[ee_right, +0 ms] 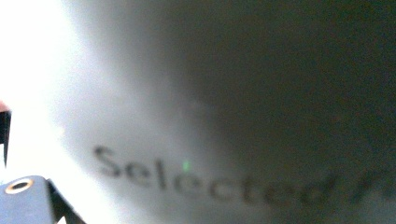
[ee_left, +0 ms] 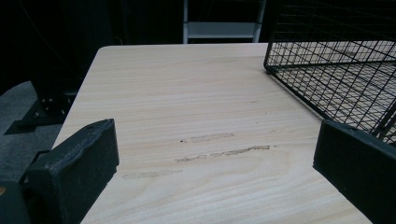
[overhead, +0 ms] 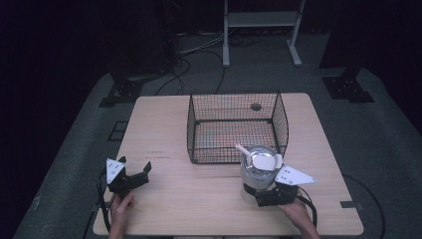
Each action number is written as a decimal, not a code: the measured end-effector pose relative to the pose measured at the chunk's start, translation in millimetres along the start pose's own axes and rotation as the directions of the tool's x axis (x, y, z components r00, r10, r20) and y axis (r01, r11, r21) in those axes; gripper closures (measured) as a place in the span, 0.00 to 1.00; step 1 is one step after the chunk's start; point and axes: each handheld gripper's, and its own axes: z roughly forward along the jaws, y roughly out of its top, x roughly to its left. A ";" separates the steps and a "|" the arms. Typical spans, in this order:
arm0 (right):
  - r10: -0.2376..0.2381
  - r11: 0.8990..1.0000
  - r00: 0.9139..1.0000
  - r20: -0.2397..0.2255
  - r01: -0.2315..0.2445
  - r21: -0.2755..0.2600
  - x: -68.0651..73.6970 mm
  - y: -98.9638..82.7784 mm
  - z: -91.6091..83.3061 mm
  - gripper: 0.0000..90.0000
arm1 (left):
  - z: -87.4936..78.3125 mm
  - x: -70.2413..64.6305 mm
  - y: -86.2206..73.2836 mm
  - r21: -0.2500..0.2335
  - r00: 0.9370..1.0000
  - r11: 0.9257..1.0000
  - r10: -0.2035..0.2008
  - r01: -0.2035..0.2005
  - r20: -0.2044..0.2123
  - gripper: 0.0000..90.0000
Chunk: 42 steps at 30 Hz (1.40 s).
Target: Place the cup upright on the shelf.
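Dark floor and cables surround a pale wooden counter (overhead: pixel 199 199) in the high view, where a black wire basket (overhead: pixel 237 127) is set toward the far side. A silver tin (overhead: pixel 257 172) with a white scoop (overhead: pixel 259 159) inside is clasped by the right gripper (overhead: pixel 272 194) just before the basket, presumably for lifting in. The left gripper (overhead: pixel 130 175) is rested apart, fingers spread wide and empty. From the left gripper view, bare counter is seen between its fingers (ee_left: pixel 74 168), the basket beside. In the right gripper view, the tin wall is pressed close, and "Selected" (ee_right: pixel 187 179) is read.
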 end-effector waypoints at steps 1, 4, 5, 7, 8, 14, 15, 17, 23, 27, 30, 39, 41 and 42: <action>-0.003 1.000 1.000 0.001 0.003 -0.002 0.3 0.0 -0.2 0.08 | 0.0 0.0 0.0 0.000 1.000 1.000 0.000 0.000 0.000 0.00; -0.010 1.000 1.000 0.004 0.010 -0.008 0.8 0.3 -0.4 0.08 | 0.0 0.3 0.0 0.000 1.000 1.000 -0.003 0.003 0.000 0.00; -0.010 1.000 1.000 0.004 0.010 -0.011 0.9 0.2 -0.4 0.08 | 0.0 0.4 0.0 -0.001 1.000 1.000 -0.005 0.005 0.001 0.00; -0.014 1.000 1.000 0.004 0.014 -0.012 1.1 0.3 -1.0 0.08 | 0.0 0.7 0.0 -0.002 1.000 1.000 -0.005 0.005 0.002 0.00; -0.015 1.000 1.000 0.003 0.015 -0.012 1.4 0.2 -1.4 0.08 | 0.0 0.7 0.0 -0.003 1.000 1.000 -0.007 0.007 0.002 0.00; 0.006 0.999 1.000 -0.011 -0.007 -0.042 0.0 2.6 -6.9 0.08 | 0.0 1.1 0.0 -0.004 1.000 1.000 -0.010 0.010 0.005 0.00; 0.013 0.999 1.000 -0.014 -0.014 -0.045 -0.9 5.8 -9.4 0.08 | 0.0 1.0 0.0 -0.003 1.000 1.000 -0.009 0.010 0.005 0.00; 0.017 0.999 1.000 -0.013 -0.018 -0.049 -2.0 11.1 -12.3 0.08 | 0.0 0.9 0.0 -0.003 1.000 1.000 -0.009 0.009 0.004 0.00; 0.020 0.998 0.999 -0.031 -0.022 -0.055 -8.9 33.2 -17.3 0.08 | 0.1 0.9 0.0 -0.002 1.000 1.000 -0.009 0.009 0.003 0.00; 0.034 0.998 0.998 -0.049 -0.037 -0.055 -15.1 42.4 -16.2 0.08 | 0.2 1.3 0.1 -0.001 1.000 1.000 -0.011 0.011 0.003 0.00; 0.022 0.999 0.999 -0.040 -0.024 -0.043 -19.6 50.0 -13.9 0.08 | 0.2 1.2 0.1 -0.001 1.000 1.000 -0.011 0.011 0.004 0.00; 0.008 0.999 0.998 -0.059 -0.010 -0.049 -27.6 77.0 -3.7 0.08 | 0.2 0.6 0.2 0.000 1.000 1.000 -0.012 0.012 0.006 0.00; 0.001 0.998 0.998 -0.060 -0.004 -0.057 -28.9 83.7 -0.8 0.08 | 0.1 0.6 0.2 -0.001 1.000 1.000 -0.011 0.011 0.006 0.00; -0.001 0.998 0.998 -0.063 -0.002 -0.059 -29.8 87.3 0.6 0.08 | 0.1 0.6 0.2 0.000 1.000 1.000 -0.011 0.011 0.006 0.00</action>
